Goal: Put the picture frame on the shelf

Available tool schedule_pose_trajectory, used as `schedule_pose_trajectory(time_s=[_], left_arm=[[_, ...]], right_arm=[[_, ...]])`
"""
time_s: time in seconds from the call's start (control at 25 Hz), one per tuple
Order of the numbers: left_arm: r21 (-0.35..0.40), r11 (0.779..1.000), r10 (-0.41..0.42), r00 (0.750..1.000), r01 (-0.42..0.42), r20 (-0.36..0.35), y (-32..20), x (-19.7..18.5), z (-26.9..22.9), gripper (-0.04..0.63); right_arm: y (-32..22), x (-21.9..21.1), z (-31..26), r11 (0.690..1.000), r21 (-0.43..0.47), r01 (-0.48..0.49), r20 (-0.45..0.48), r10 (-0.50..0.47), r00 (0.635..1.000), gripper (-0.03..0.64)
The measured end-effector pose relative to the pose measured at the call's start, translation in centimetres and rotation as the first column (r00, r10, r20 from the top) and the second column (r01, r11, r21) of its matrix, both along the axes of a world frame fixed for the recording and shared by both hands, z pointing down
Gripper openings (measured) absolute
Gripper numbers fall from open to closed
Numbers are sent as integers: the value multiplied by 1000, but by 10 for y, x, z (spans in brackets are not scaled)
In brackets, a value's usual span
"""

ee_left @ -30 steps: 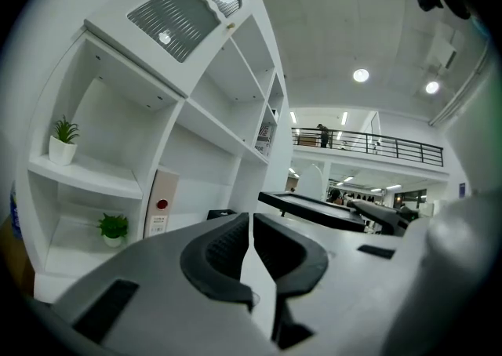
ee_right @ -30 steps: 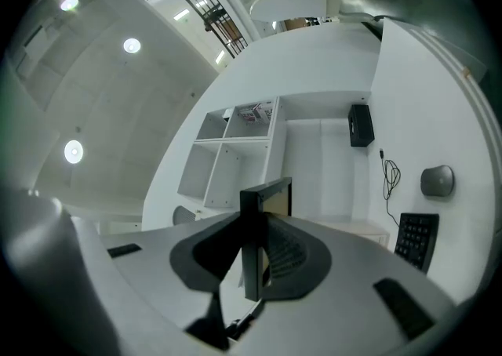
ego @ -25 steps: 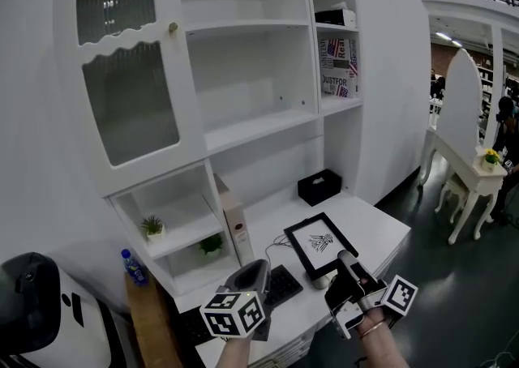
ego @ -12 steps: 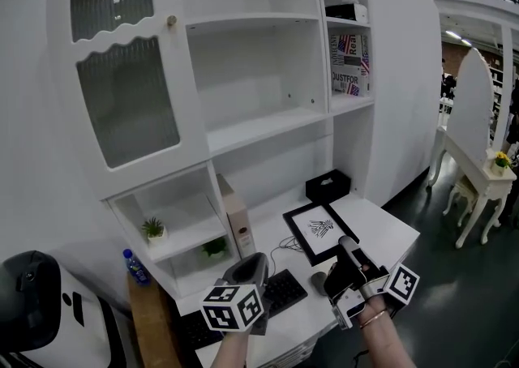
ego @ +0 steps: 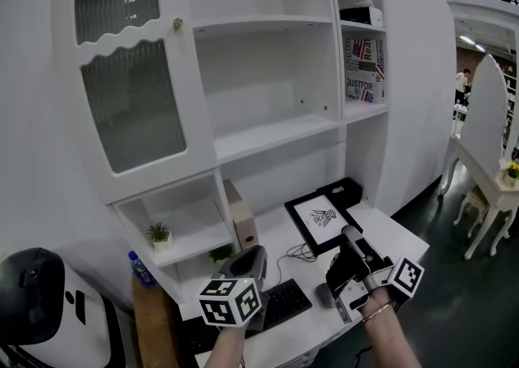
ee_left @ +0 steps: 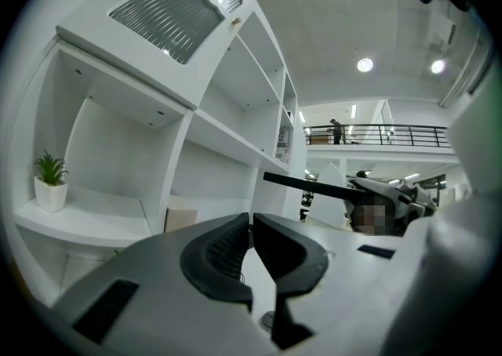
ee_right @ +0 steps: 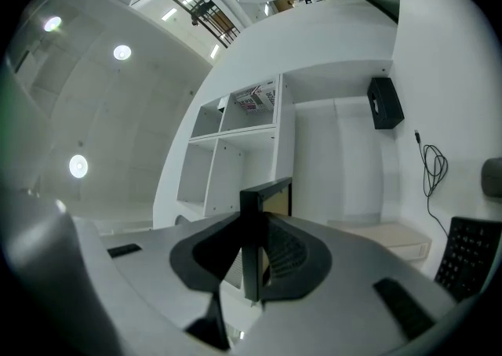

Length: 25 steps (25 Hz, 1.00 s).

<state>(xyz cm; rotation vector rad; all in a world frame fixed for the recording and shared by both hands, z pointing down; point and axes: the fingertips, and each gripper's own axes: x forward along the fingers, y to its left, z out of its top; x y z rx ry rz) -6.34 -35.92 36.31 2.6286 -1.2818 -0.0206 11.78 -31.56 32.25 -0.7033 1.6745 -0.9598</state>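
Head view, frame: it is tilting face-up over the desk, just in front of the black box and below the open shelf
Head view, right gripper: it is clamping the frame's near edge
Head view, left gripper: it is hovering beside the keyboard, well apart from the frame
Left gripper view, jaws: they are sitting pressed together with nothing between them; the frame is showing edge-on as a dark bar off to the right
Right gripper view, jaws: they are pinching the frame's black edge (partly closed, pads on both sides), and the frame is standing up towards the shelves
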Motion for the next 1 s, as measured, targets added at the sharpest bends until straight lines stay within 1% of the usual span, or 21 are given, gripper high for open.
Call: schedule_pose_trajectory(time_s=[0.48,0.68,0.8,1.0], left_arm=[[80,997,-11,1000,9,23,-20,19,-45,25],[96,995,-23,1000,21,20,-30,21,-63,25],[104,994,-25,1000,23,15,-35,22,-74,25],[121,992,-37,999,34,22,-44,26,-88,25]], right_arm=[[-32,-6,-58,995,80,56,21,-58,998,78],[-44,-5,-76,994,92,51,39,-55,998,80],[-52,-10,-85,993,100,68,51,-74,996,80],[-65,-18,-98,989,110,96,43,-102,994,80]])
